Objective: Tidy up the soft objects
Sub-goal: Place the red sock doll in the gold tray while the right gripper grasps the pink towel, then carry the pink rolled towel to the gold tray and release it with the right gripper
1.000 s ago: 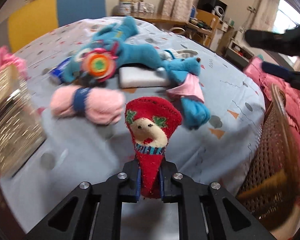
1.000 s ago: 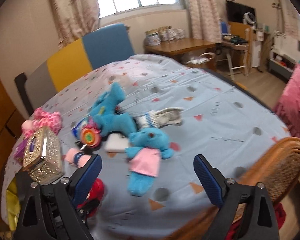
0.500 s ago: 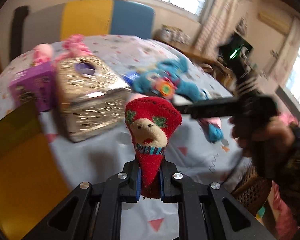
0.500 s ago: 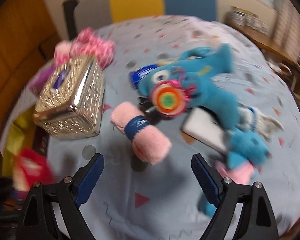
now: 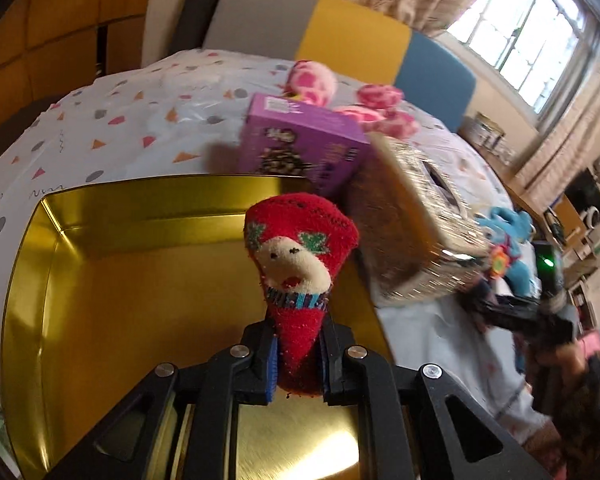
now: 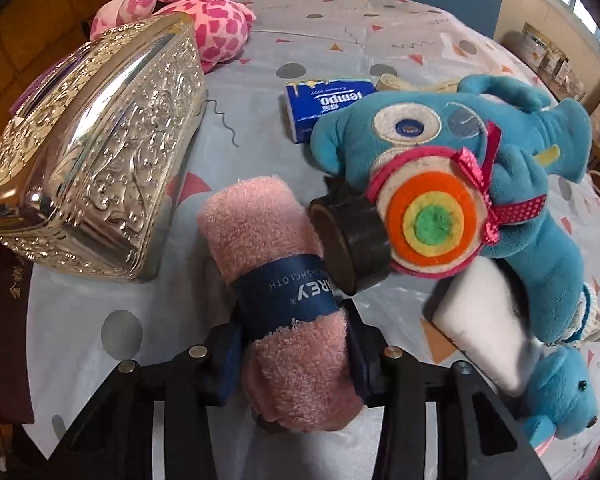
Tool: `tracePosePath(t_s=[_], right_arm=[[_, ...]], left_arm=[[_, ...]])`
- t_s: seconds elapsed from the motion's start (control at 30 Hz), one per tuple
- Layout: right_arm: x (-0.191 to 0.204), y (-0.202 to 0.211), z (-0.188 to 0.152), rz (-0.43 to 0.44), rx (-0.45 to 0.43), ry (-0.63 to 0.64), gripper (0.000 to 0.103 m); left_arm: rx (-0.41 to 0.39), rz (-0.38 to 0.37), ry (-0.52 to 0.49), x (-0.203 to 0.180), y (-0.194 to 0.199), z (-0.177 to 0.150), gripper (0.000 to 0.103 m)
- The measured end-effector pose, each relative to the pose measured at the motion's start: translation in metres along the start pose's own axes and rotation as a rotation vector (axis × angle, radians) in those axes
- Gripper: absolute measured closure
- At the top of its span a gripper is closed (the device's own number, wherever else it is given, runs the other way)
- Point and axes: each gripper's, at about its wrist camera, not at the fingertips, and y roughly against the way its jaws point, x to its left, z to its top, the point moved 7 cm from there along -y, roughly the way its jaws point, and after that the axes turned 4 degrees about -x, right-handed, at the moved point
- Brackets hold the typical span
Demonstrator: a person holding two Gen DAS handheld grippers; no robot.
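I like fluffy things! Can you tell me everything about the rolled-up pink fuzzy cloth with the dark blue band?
The rolled pink fuzzy dishcloth is a soft terry towel rolled into a fat tube, with a dark blue paper band printed with white letters around its middle. It lies on the patterned tablecloth beside the shiny silver embossed box. A black tape roll rests against it. The right gripper has just been closing, and its blue pads now squeeze the near end.

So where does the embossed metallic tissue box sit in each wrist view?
Left wrist: the tissue box is right of centre, blurred, behind the purple box and beside the gold tin.
Right wrist: it fills the left side, left of the pink rolled dishcloth.
Shared landmark: the pink spotted plush behind the box, top centre in the left view, top left in the right view.
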Motion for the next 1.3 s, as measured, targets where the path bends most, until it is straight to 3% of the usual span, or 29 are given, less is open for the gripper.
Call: tracePosePath(t_s=[0.13, 0.27, 0.4, 0.5, 0.67, 0.77, 0.93, 1.2, 1.3], right_arm=[[-0.004, 0.006, -0.006, 0.006, -0.003, 0.003, 0.059], [-0.003, -0.003, -0.002, 0.007, -0.005, 0.010, 0.059], [-0.004, -0.005, -0.003, 0.005, -0.007, 0.011, 0.058], [-0.004, -0.006, -0.002, 0.004, -0.011, 0.018, 0.057], [0.005, -0.014, 0.001, -0.003, -0.017, 0.032, 0.057], [0.007, -0.014, 0.000, -0.007, -0.023, 0.037, 0.057], [0.010, -0.015, -0.001, -0.014, -0.040, 0.047, 0.055], [0.003, -0.016, -0.008, -0.049, -0.063, 0.026, 0.038], [0.001, -0.015, -0.007, -0.048, -0.065, 0.016, 0.036]], left_arm=[[0.009, 0.041, 0.001, 0.007, -0.019, 0.008, 0.087], [0.011, 0.060, 0.022, 0.009, -0.036, 0.019, 0.065], [0.002, 0.100, 0.027, 0.011, -0.045, 0.028, 0.064], [-0.018, 0.117, 0.032, 0.012, -0.041, 0.031, 0.056], [-0.121, 0.163, 0.002, 0.006, -0.011, 0.033, 0.017], [-0.236, 0.198, -0.023, -0.002, 0.021, 0.036, 0.003], [-0.330, 0.196, -0.048, -0.017, 0.056, 0.038, 0.000], [-0.363, 0.216, -0.054, -0.025, 0.079, 0.030, 0.000], [-0.361, 0.206, -0.059, -0.027, 0.083, 0.026, 0.000]])
